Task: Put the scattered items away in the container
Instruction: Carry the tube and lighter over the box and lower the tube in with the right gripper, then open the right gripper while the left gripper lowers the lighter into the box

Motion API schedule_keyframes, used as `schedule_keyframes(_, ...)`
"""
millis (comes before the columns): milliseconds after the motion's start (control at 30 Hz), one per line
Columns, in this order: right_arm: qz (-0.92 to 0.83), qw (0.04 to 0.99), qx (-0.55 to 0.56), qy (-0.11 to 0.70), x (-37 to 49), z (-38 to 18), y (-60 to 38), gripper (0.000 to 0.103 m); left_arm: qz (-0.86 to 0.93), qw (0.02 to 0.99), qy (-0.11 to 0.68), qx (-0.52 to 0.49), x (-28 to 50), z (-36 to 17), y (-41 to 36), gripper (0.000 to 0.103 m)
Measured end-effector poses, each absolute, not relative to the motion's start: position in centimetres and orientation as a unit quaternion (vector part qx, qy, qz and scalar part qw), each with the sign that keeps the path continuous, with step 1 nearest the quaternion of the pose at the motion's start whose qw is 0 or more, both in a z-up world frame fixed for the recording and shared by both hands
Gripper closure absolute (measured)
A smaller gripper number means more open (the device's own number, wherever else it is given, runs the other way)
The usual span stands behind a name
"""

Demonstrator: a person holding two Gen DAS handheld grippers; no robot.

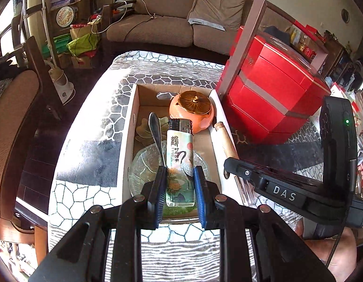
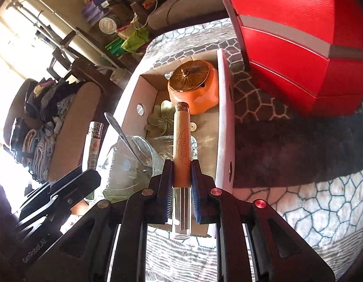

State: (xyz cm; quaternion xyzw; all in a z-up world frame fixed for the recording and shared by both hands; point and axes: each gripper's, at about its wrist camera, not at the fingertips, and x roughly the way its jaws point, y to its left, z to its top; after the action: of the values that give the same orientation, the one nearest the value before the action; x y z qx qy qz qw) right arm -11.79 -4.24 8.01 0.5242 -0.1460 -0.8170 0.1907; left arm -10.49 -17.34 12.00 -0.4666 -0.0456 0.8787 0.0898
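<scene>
An open cardboard box (image 1: 131, 127) sits on the patterned blanket; it also shows in the right wrist view (image 2: 225, 117). Inside are an orange lidded pot (image 1: 193, 108), a green flower dish (image 2: 161, 119), a glass dish (image 1: 144, 166) and a metal spoon (image 1: 155, 131). My left gripper (image 1: 180, 174) is shut on a crane-printed lighter (image 1: 180, 148), held above the box. My right gripper (image 2: 181, 166) is shut on a corked glass tube with a tan label (image 2: 181, 141), held over the box's right side. The tube also shows in the left wrist view (image 1: 225, 141).
A tall red tiered gift box (image 1: 273, 89) stands right of the cardboard box. A sofa (image 1: 162, 21) is behind the table, and a wooden chair (image 1: 14, 127) is at the left. The blanket (image 1: 87, 155) covers the table.
</scene>
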Motion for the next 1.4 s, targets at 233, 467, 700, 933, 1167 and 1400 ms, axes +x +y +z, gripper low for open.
schedule_keyframes(233,-0.83,0.137,0.532,-0.095,-12.3,7.4,-5.9,0.089,0.877,0.106,-0.059,-0.465,-11.1,10.8,-18.1,0.08)
schedule_keyframes(467,-0.841,0.09,0.531,-0.043,-12.2,7.0,-7.2,0.089,0.88,0.113,-0.061,-0.458,-10.7,10.4,-17.8,0.08)
schedule_keyframes(700,-0.847,0.072,0.527,-0.015,-11.8,7.1,-7.8,0.089,0.88,0.117,-0.07,-0.456,-10.5,10.5,-18.4,0.08)
schedule_keyframes(933,-0.841,0.078,0.535,-0.019,-12.0,6.9,-7.7,0.089,0.879,0.113,-0.077,-0.457,-10.6,10.3,-19.5,0.08)
schedule_keyframes(1167,-0.843,0.078,0.532,-0.036,-11.9,7.0,-7.3,0.09,0.879,0.109,-0.08,-0.457,-10.6,10.4,-19.9,0.08)
schedule_keyframes(1400,-0.846,0.08,0.525,-0.039,-11.9,8.2,-6.5,0.084,0.878,0.109,-0.08,-0.459,-10.6,10.4,-19.7,0.08)
